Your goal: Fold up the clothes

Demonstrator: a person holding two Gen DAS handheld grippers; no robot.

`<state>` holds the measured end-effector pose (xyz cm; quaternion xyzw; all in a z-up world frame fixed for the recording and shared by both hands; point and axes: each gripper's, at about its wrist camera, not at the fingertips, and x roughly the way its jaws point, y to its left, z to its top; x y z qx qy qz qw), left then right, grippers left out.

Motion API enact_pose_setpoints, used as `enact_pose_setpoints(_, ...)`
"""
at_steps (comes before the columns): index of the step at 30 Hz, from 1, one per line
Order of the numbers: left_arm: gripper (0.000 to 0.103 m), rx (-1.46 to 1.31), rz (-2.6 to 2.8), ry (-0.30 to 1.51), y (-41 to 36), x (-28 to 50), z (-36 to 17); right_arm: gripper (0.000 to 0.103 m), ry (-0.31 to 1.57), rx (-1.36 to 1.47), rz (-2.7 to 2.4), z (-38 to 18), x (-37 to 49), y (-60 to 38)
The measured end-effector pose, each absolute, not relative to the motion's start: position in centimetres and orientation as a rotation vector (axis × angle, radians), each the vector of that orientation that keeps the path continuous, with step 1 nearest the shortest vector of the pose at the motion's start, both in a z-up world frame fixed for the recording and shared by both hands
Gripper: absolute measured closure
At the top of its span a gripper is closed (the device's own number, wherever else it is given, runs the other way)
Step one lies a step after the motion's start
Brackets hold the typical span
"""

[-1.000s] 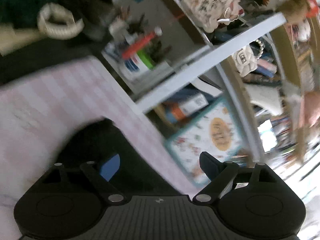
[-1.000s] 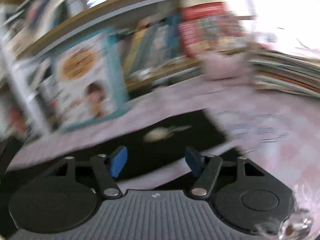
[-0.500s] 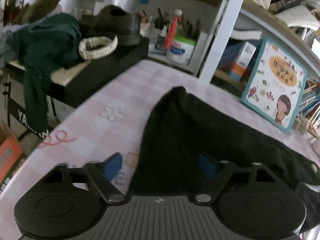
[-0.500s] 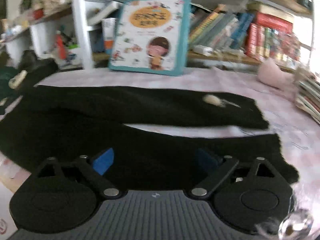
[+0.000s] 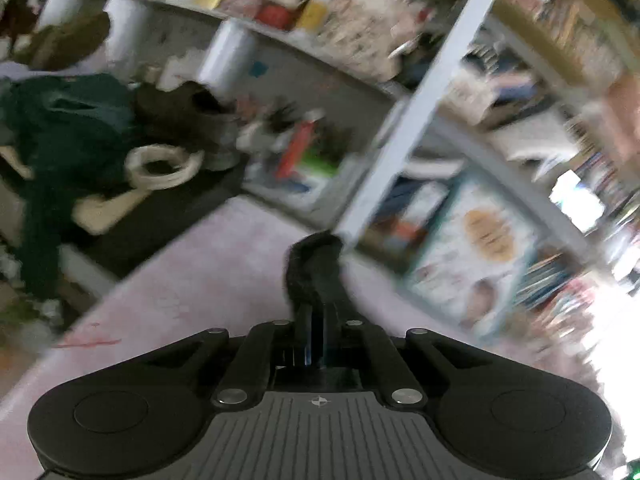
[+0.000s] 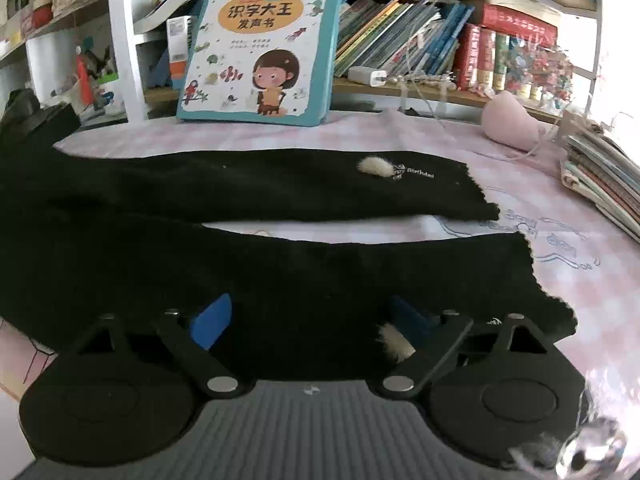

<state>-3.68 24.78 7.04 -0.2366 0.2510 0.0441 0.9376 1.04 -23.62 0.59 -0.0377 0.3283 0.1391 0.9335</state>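
My left gripper [image 5: 318,320] has its tongs closed together on a pinch of the black knit trousers [image 6: 280,272]; a dark roll of that fabric sticks up past the tips in the left wrist view. That view is motion-blurred, so I can't say which edge of the garment it has, probably the waist end given the legs run away to the right.

My right gripper [image 6: 308,320] has its tongs wide apart, holding nothing, low over the near leg, blue pads [image 6: 212,320] either side of the cloth.

The trousers lie flat on the pink checked tablecloth [image 6: 520,168], two legs spread lengthwise with a strip of cloth showing between them, cuffs to the right, a cream fur pompom [image 6: 374,167] on the far leg. Not folded as they lie.

My read: left pinch anchors or lifts one end, right is open and placed to take the near leg. A colourful children's picture book [image 6: 260,40] leans on the shelf behind, well clear.
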Motion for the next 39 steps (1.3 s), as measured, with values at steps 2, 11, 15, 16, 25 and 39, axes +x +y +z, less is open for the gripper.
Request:
enact_pose_setpoints(2, 0.095, -0.418, 0.262, 0.643, 25.7, -2.8, 4.6, 0.01, 0.664, -0.084, 0.294, 0.4, 0.9, -23.3)
enact_pose_setpoints(11, 0.033, -0.214, 0.237, 0.485, 20.2, -1.5, 6.1, 0.011, 0.659, -0.056, 0.299, 1.0, 1.4, -23.3)
enact_pose_setpoints(15, 0.032, -0.171, 0.066, 0.549, 16.5, 0.8, 5.0, 0.011, 0.598, -0.055, 0.215, 2.6, 1.1, -25.2)
enact_pose_setpoints(16, 0.032, -0.172, 0.049, 0.587, 16.0, 1.3, 4.5, 0.012, 0.595, -0.067, 0.182, 2.9, 1.0, -25.9)
enact_pose_setpoints(25, 0.016, -0.131, 0.011, 0.714, 14.6, 2.4, 1.7, 0.053, 0.732, 0.081, -0.023, 1.8, 2.8, -34.0)
enact_pose_setpoints(39, 0.003, -0.003, -0.003, 0.751, 12.8, 2.9, 0.9, 0.092, 0.697, -0.033, 0.003, 2.2, 3.3, -32.6)
